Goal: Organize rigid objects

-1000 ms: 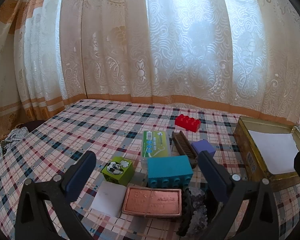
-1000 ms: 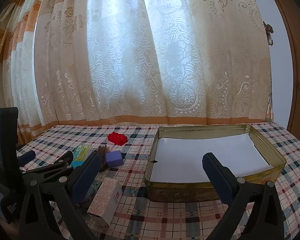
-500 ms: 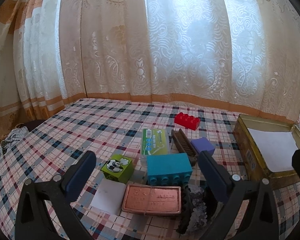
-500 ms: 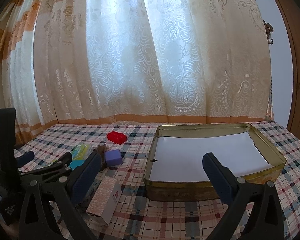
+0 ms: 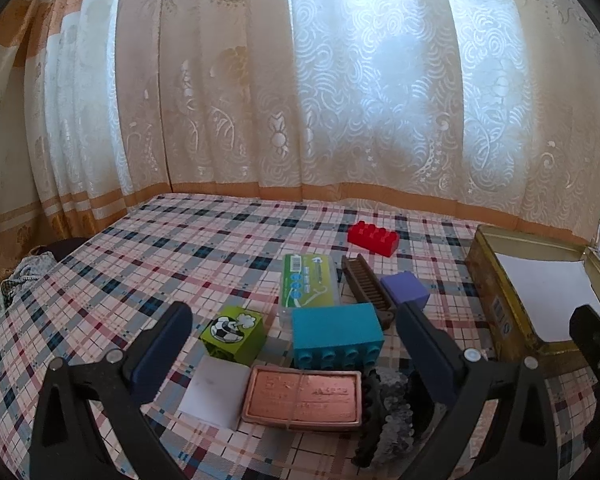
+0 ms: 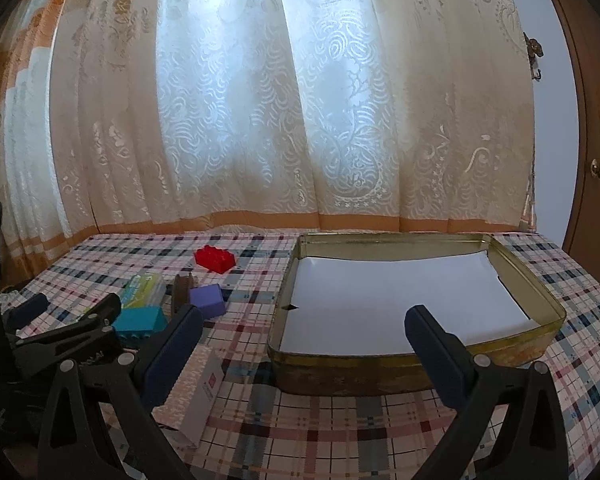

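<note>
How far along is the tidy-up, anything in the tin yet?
Nothing done yet: the gold tin holds only its white paper liner. Nothing in hand: left gripper and right gripper are both open and empty. Left to do: the red brick, purple cube, teal block, green cube, copper bar and the rest lie on the plaid cloth.

In the left wrist view, the black studded object (image 5: 374, 420) just ahead of the left gripper (image 5: 292, 344) is partly hidden behind its right finger. The copper bar's (image 5: 303, 399) embossed lettering is unreadable. From the right gripper (image 6: 300, 340), its left finger covers part of the patterned box (image 6: 198, 390).
</note>
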A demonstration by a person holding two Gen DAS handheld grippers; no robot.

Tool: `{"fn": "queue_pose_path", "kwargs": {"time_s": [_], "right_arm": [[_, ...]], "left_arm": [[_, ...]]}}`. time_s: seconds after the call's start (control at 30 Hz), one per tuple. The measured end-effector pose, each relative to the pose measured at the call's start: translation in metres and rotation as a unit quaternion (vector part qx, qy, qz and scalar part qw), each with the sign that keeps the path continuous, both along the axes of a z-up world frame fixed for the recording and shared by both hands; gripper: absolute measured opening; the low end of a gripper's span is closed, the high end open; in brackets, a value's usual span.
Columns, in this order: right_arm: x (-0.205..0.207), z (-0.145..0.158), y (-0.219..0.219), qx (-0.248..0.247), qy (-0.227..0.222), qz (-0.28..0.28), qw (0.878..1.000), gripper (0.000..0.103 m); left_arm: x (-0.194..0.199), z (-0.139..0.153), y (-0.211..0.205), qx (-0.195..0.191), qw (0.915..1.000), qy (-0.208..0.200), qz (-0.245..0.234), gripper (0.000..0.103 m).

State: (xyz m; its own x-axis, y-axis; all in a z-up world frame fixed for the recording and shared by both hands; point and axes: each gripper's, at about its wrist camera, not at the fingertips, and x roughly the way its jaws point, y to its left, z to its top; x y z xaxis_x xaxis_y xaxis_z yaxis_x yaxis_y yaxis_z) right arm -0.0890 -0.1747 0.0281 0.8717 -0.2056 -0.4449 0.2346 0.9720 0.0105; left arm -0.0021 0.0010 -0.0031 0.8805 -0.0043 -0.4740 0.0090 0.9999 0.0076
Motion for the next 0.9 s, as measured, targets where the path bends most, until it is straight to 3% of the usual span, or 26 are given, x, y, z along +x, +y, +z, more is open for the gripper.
{"fn": "queue_pose_path", "kwargs": {"time_s": [0.53,0.67,0.9], "right_arm": [[0.006,-0.004,0.001,0.006,0.017,0.004,1.0,0.102],[0.005,-0.003,0.004,0.012,0.018,0.019,1.0,0.102],[0.005,-0.004,0.017,0.008,0.022,0.058,0.998,0.102]], "left_arm": [[-0.003,-0.003,0.003,-0.009,0.9999,0.008,0.002,0.103],[-0.009,-0.006,0.011,-0.02,0.9994,0.027,-0.004,0.103],[-0.023,-0.008,0.048,-0.057,0.997,0.031,0.042,0.103]]}}
